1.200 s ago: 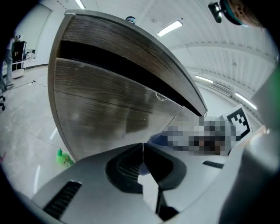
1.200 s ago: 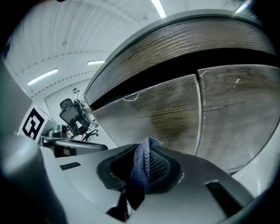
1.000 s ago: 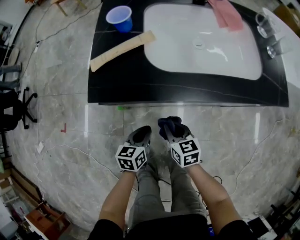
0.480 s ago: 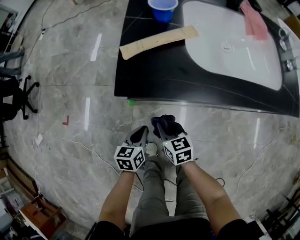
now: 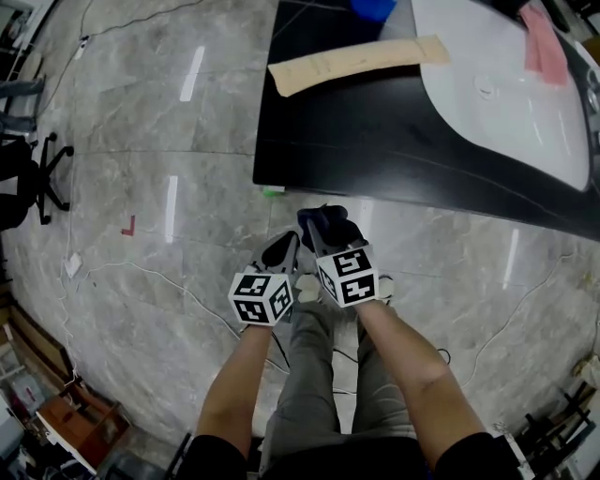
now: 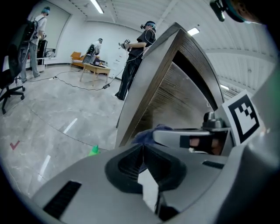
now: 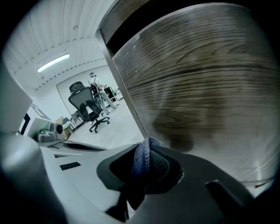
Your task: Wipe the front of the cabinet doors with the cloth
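Note:
My right gripper [image 5: 321, 228] is shut on a dark blue cloth [image 5: 330, 225], held low beside the left end of the black counter [image 5: 375, 131]. In the right gripper view the cloth [image 7: 142, 155] sticks up between the jaws, close to the wood-grain cabinet door [image 7: 205, 87]; whether it touches is unclear. My left gripper [image 5: 281, 249] is shut with nothing in it, just left of the right one. Seen from the left gripper view, the cabinet's corner [image 6: 148, 87] rises ahead and the blue cloth [image 6: 146, 134] shows beside the right gripper [image 6: 192, 139].
On the counter lie a tan strip [image 5: 361, 62], a white sink [image 5: 511, 89], a pink cloth [image 5: 548, 42] and a blue cup [image 5: 373, 8]. A green bit [image 5: 273, 191] lies on the floor by the cabinet corner. Cables [image 5: 159, 281] cross the marble floor. An office chair [image 5: 23, 178] stands far left.
Both grippers have drifted left along the cabinet front toward its left corner, still side by side. The cloth stays gripped in the right gripper.

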`<state>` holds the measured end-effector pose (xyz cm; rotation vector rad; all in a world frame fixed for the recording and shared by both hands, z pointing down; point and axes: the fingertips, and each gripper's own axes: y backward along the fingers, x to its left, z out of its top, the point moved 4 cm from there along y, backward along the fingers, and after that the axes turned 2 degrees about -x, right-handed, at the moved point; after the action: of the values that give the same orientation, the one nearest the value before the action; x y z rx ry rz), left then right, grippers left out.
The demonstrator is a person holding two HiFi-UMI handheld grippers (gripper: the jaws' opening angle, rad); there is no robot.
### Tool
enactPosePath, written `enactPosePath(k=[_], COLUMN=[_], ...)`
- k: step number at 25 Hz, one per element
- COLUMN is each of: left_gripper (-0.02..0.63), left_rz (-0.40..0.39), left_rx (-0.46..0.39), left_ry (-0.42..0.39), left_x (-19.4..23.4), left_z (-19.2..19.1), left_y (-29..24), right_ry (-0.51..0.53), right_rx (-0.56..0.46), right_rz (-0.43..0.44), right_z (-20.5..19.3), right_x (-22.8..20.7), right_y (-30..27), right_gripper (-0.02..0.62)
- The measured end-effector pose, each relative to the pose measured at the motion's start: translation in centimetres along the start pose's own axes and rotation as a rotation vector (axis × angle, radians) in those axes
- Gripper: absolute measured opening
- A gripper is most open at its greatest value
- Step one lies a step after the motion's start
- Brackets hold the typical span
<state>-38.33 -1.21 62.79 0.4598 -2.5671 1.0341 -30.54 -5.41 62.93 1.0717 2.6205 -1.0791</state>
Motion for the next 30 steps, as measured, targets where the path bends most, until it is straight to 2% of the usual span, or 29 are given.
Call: enactPosePath(k=[6, 13, 21, 30], left_gripper=[0.014, 0.014, 0.014, 0.014], left_rz=[0.002, 0.012, -0.030, -0.088], left_rx=[0.005, 0.012, 0.022, 0.051], left_ry=[-0.015, -0.022, -0.052, -0.099], left_x=[1.0, 0.8, -3.5, -10.1], left_z=[0.4, -0.1, -0.4, -1.7], left_y=[-0.1, -0.1, -2.2, -5.6], right_ry=[0.069, 0.123, 0.111, 0.062], right_rx=[-0.010, -0.002, 0.002, -0.020], right_rz=[0.000, -0.032, -0.091, -0.171], right_z=[1.0, 0.6, -0.9, -2.4], right_x=[-0.4, -2.6, -7.3, -13.6], right_y=[-1.8, -0.6, 3.8, 9.3], right_gripper=[0.051, 0.051, 0.052, 0.051])
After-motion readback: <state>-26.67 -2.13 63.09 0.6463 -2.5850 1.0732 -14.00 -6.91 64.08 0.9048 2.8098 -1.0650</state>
